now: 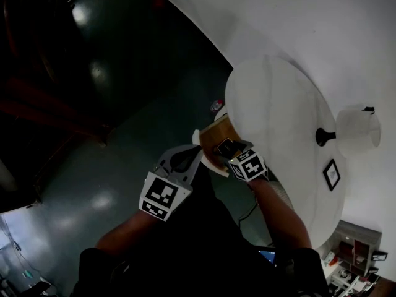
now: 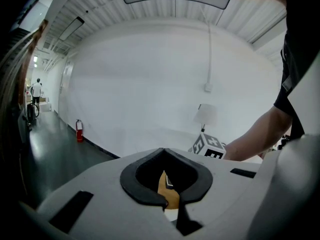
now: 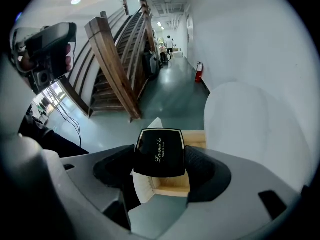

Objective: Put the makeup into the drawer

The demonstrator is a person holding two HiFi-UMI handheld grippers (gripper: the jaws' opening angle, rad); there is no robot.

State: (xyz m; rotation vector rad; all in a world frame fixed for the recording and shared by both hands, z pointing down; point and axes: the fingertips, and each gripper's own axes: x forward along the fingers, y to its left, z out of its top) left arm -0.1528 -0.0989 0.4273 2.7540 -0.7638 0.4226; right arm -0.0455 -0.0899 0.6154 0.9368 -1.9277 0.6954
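My right gripper (image 3: 161, 170) is shut on a black makeup compact (image 3: 160, 152) with gold lettering, held just above the open wooden drawer (image 3: 172, 185). From the head view the compact (image 1: 224, 146) hangs over the drawer (image 1: 216, 132), which is pulled out from under the round white table (image 1: 278, 135). My left gripper (image 1: 184, 159) rests against the drawer's white front panel (image 1: 199, 142). Its jaws are closed together in the left gripper view, the left gripper (image 2: 171, 204) showing only a sliver of the drawer's wood (image 2: 167, 191) through the gap.
A white table lamp (image 1: 356, 129) and a small framed picture (image 1: 331, 174) stand on the table. A wooden staircase (image 3: 117, 64) rises across the dark glossy floor (image 1: 111, 153). A red fire extinguisher (image 2: 79, 130) stands by the curved white wall.
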